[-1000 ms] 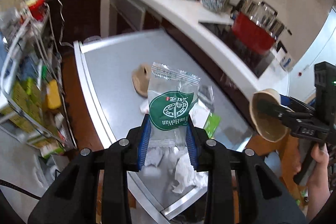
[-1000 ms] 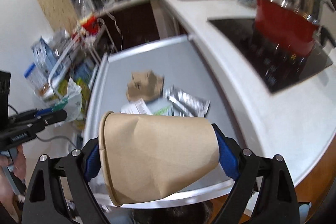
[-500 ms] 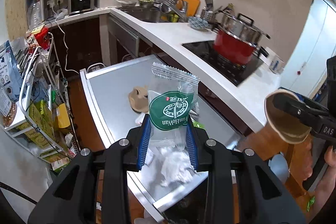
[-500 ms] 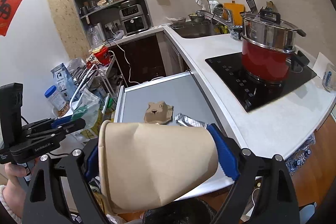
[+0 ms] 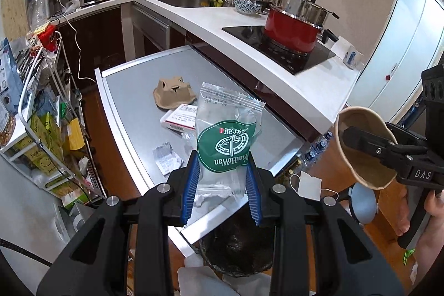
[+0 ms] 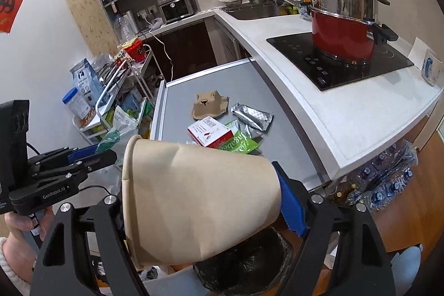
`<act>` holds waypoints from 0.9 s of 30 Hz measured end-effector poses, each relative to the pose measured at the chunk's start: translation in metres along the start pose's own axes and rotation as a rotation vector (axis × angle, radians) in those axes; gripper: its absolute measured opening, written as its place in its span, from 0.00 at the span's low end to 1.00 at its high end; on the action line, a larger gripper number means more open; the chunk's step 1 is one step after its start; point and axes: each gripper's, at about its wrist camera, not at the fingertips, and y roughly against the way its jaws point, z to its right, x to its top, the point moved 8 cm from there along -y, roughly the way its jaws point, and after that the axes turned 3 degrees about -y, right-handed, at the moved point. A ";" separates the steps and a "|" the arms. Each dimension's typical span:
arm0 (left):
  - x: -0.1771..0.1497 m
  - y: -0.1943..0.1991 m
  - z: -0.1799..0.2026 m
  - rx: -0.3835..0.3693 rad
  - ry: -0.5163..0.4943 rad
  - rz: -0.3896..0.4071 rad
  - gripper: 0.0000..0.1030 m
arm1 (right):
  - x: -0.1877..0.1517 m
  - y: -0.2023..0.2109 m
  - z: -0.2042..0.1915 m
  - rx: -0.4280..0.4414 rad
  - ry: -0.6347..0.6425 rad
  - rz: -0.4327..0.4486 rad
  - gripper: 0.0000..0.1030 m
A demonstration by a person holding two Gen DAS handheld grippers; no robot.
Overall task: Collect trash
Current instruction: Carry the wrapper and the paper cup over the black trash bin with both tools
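Observation:
My left gripper [image 5: 222,165] is shut on a clear snack wrapper [image 5: 226,140] with a green round logo, held upright above the near end of the grey table [image 5: 133,107]. My right gripper [image 6: 205,207] has a dented brown paper cup [image 6: 199,199] lying sideways between its blue pads; its jaws are closing on the cup. Below both stands a bin with a black liner [image 6: 266,254]. On the table lie a brown cardboard piece [image 5: 173,96], a white and red box [image 5: 183,118], a silver foil pouch [image 6: 251,115] and a green wrapper [image 6: 238,143].
A white counter [image 6: 347,115] with a red pot [image 6: 341,40] on a black cooktop runs along the table's right side. A crowded wire rack [image 5: 41,107] stands to the left. Packed water bottles [image 6: 388,185] sit under the counter. A tea bag [image 5: 308,185] lies on the wooden floor.
Both grippers have drawn back from the table with their loads, and the black-lined bin has come into view beneath them. The cup looks squeezed a little narrower.

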 end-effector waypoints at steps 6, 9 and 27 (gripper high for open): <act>-0.017 0.004 0.010 -0.011 -0.017 -0.017 0.32 | -0.023 0.008 0.000 -0.007 0.015 -0.030 0.77; -0.029 0.005 0.017 -0.027 -0.034 -0.041 0.32 | -0.033 0.010 0.001 -0.015 0.022 -0.049 0.77; -0.108 -0.017 0.058 -0.079 -0.155 -0.195 0.32 | -0.121 -0.004 0.024 -0.048 -0.010 -0.225 0.77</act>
